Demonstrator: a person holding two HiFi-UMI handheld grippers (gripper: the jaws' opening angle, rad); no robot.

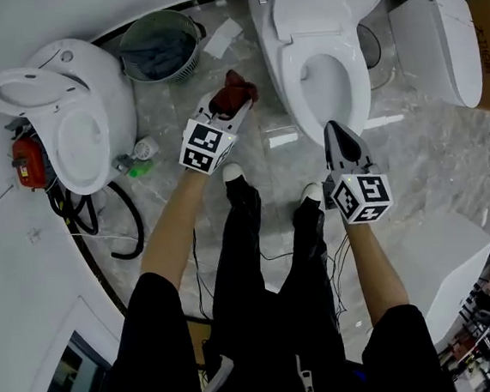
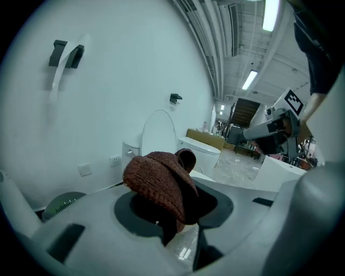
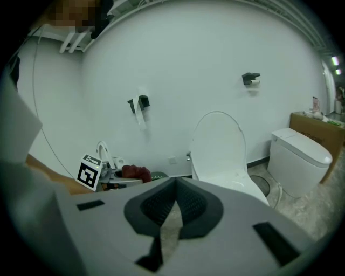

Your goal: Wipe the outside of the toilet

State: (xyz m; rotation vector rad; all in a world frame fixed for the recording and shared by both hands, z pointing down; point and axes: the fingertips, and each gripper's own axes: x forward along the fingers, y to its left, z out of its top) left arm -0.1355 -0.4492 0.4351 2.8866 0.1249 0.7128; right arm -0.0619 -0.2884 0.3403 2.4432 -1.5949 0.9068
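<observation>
Knitted brown cloth (image 2: 161, 186) — glossy white toilet (image 1: 321, 46)

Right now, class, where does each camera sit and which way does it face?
Head view: on the person's head, looking steeply down at the white ceramic toilet with raised lid; both forearms and black-trousered legs show.
Left gripper view: rides the left gripper, facing the wall along jaws shut on the crumpled red-brown knitted cloth.
Right gripper view: rides the right gripper, facing that toilet along shut, empty jaws.
Shared: both gripper views show the toilet's raised lid and the opposite gripper.
</observation>
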